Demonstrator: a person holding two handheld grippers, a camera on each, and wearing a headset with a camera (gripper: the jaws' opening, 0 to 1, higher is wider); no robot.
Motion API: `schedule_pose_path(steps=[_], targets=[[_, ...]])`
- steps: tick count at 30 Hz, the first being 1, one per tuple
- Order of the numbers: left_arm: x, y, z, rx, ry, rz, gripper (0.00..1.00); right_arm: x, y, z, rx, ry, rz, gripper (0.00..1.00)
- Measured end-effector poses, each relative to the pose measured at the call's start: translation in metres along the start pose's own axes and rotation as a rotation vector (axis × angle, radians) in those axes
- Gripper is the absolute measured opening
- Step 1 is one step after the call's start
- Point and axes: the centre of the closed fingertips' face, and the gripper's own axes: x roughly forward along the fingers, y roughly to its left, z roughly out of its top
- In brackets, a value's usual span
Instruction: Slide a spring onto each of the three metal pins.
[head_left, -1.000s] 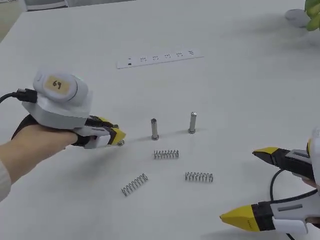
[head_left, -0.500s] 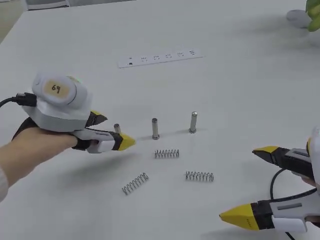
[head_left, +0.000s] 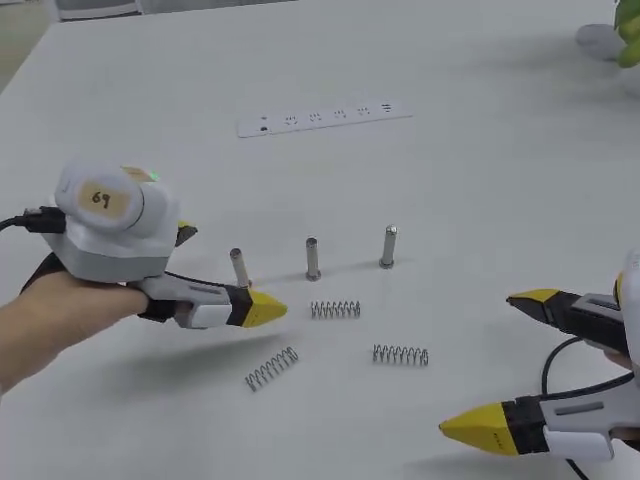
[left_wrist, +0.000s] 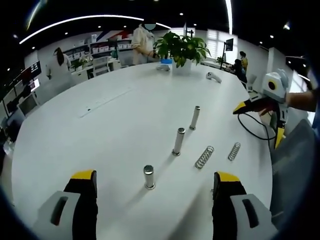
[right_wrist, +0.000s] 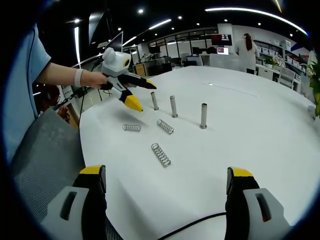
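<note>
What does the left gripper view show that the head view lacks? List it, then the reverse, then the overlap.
Left gripper view adds: people standing beyond the table. Head view adds: a third spring, lying loose at front left. Shared: three upright pins, all bare; two loose springs; the open right gripper.

The left gripper (head_left: 225, 271) sits low at the left, grasped from behind by the person's left hand (head_left: 70, 305), with the left forearm (head_left: 20, 345) reaching in from the left edge. Its yellow-tipped jaws are spread wide and point right. The right gripper (head_left: 492, 364) enters from the lower right, jaws equally wide apart, tips pointing left, empty.
</note>
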Motion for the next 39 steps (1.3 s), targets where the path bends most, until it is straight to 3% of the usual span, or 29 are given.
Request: schedule_pose_path(steps=[5,15,17,29,39], targets=[[-0.002,-0.007,-0.002,-0.004,-0.005,-0.029,0.98,0.000,-0.001,0.002,-0.005,-0.002,-0.002,0.99],[-0.009,-0.012,-0.007,-0.006,-0.008,-0.052,0.98,0.001,-0.003,0.008,-0.023,-0.002,0.000,0.99],[-0.012,-0.016,-0.004,-0.015,-0.032,-0.069,0.98,0.001,-0.003,0.009,-0.026,-0.005,0.001,0.99],[-0.027,-0.020,-0.008,-0.044,-0.086,-0.062,0.98,0.000,-0.008,0.018,-0.046,-0.019,-0.008,0.99],[-0.043,-0.023,-0.016,-0.059,-0.101,-0.053,0.97,-0.001,-0.006,0.024,-0.065,-0.020,0.000,0.99]])
